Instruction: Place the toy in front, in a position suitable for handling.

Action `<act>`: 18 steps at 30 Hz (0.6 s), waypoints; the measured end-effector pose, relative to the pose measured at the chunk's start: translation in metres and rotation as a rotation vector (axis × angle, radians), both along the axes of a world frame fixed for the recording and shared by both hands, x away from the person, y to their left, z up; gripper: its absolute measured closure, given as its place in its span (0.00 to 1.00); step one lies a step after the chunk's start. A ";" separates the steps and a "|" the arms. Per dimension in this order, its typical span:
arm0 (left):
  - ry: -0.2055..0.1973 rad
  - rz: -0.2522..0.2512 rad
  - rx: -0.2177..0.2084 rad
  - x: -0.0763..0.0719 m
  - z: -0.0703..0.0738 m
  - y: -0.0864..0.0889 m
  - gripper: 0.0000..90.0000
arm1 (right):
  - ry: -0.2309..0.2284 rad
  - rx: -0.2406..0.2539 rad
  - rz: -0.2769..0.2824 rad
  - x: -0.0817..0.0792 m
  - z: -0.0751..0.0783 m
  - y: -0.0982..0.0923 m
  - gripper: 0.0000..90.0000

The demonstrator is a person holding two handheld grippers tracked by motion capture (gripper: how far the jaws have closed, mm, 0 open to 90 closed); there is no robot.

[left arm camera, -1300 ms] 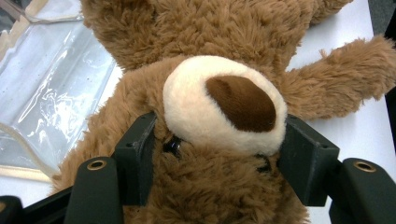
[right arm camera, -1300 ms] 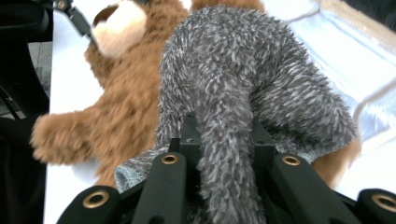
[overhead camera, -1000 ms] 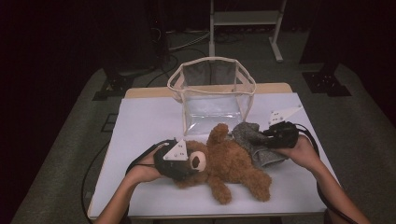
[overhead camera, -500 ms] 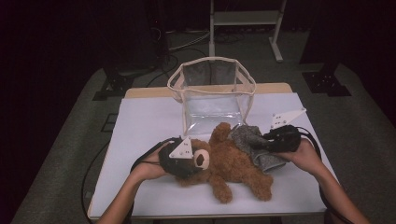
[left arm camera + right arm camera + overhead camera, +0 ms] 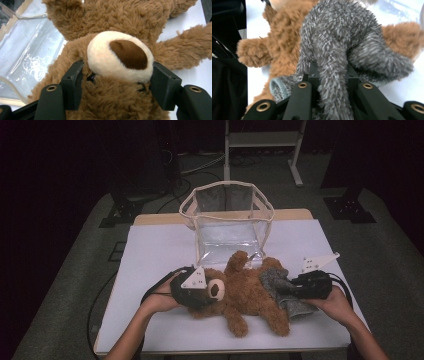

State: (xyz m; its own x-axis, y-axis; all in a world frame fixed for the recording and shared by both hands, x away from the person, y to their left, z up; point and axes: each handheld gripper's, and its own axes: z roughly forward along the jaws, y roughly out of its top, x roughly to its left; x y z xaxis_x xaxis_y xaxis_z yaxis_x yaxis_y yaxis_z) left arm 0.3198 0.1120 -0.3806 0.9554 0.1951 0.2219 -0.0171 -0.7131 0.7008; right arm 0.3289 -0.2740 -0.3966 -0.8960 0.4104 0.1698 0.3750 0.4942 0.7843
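A brown teddy bear (image 5: 250, 295) lies on its back on the white table (image 5: 150, 255), head to the left. My left gripper (image 5: 207, 292) is shut on the bear's head; in the left gripper view its jaws press both sides of the bear's face (image 5: 120, 53) beside the cream muzzle, the left gripper (image 5: 116, 80) reaching in from below. A grey fuzzy cloth (image 5: 275, 277) drapes over the bear's right side. My right gripper (image 5: 283, 288) is shut on it; in the right gripper view the grey cloth (image 5: 342, 45) bunches between the jaws of the right gripper (image 5: 330, 72), with the bear (image 5: 282, 32) behind.
A clear plastic bin (image 5: 230, 227) with a cream rim stands open just behind the bear, at the middle of the table. Cables trail from both grippers. Bare white table lies to the left and along the front edge.
My right gripper has moved toward the table's near edge and a little right, drawing the grey cloth with it. The left gripper and the bear's head have hardly shifted.
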 end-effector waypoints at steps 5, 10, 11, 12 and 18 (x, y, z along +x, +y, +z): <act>-0.003 -0.006 0.005 0.001 0.000 -0.008 0.39 | -0.060 0.003 0.048 0.003 0.024 0.018 0.81; -0.019 -0.017 0.020 -0.001 0.000 -0.014 0.39 | -0.100 -0.060 0.111 0.022 0.045 0.060 0.81; -0.022 -0.020 0.020 -0.001 0.000 -0.015 0.39 | -0.103 -0.068 0.116 0.025 0.047 0.066 0.82; -0.023 -0.020 0.019 -0.002 0.000 -0.016 0.39 | -0.104 -0.074 0.120 0.030 0.048 0.072 0.81; -0.024 -0.020 0.005 -0.002 -0.002 -0.012 0.39 | -0.101 -0.102 0.132 0.049 0.048 0.094 0.82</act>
